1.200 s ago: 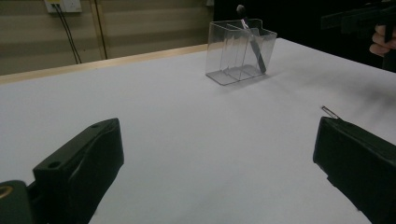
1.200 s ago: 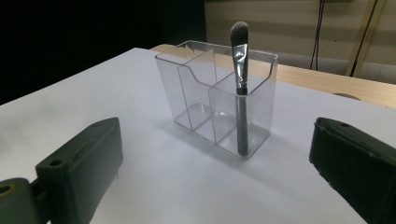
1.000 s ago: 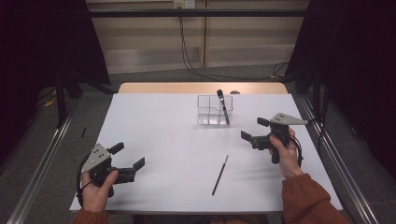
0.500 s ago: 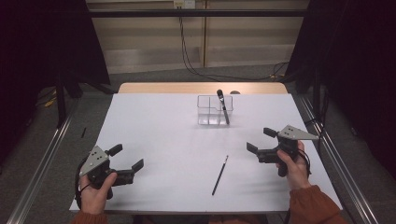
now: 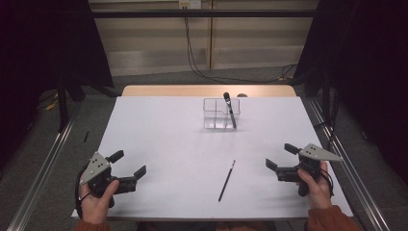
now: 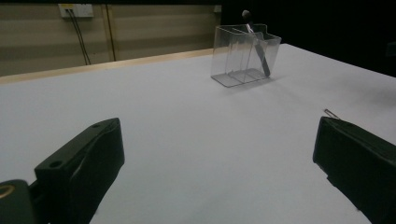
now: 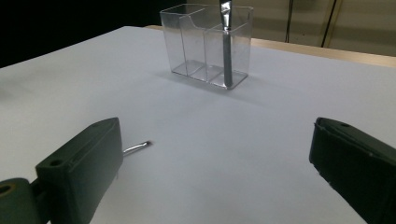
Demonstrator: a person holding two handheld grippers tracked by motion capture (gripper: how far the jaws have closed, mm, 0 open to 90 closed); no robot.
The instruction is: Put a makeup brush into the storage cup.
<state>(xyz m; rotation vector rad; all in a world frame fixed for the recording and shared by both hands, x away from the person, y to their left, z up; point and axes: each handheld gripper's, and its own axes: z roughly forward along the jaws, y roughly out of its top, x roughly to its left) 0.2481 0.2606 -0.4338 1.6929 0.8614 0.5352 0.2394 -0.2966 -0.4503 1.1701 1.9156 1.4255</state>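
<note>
we count two grippers, one clear holder and two thin dark tools on the white table [image 5: 159, 125]; the left gripper [image 5: 129, 169] rests at the near left corner with its jaws spread wide and nothing between them; the right gripper [image 5: 280, 158] sits at the near right edge, likewise released and empty. one brush [image 5: 226, 173] lies flat between the two grippers, well apart from both; the other brush [image 5: 230, 109] stands tilted in what looks like the right-hand end compartment of the clear holder [image 5: 214, 114] near the far edge, though the glassy walls make that hard to settle.
</note>
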